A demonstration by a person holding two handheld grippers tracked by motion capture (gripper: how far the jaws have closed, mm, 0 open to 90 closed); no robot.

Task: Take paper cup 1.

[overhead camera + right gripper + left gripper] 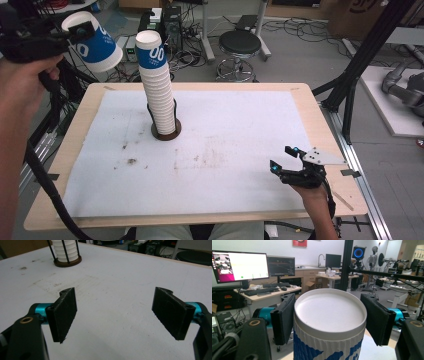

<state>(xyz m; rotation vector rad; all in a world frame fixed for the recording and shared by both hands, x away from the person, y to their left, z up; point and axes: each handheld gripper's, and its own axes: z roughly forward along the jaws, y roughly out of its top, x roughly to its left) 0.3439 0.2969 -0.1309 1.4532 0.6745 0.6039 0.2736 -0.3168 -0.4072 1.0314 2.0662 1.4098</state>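
Observation:
A white paper cup with a blue band [95,45] hangs tilted in the air beyond the table's far left corner, and my left gripper [82,31] is shut on it. In the left gripper view the cup [329,315] sits between the two black pads [283,320], its flat white end with a raised rim facing the camera. A tall stack of the same cups [157,85] stands in a wire holder with a round brown base [166,135] on the white mat. My right gripper [281,157] rests low near the table's front right, open, with nothing between its pads [63,312].
The wooden table [320,125] carries a stained white mat [225,150]. In the right gripper view the holder base [67,262] lies far ahead to the left. A black stool [240,47] and cables sit on the floor behind; a black frame post [360,65] rises at right.

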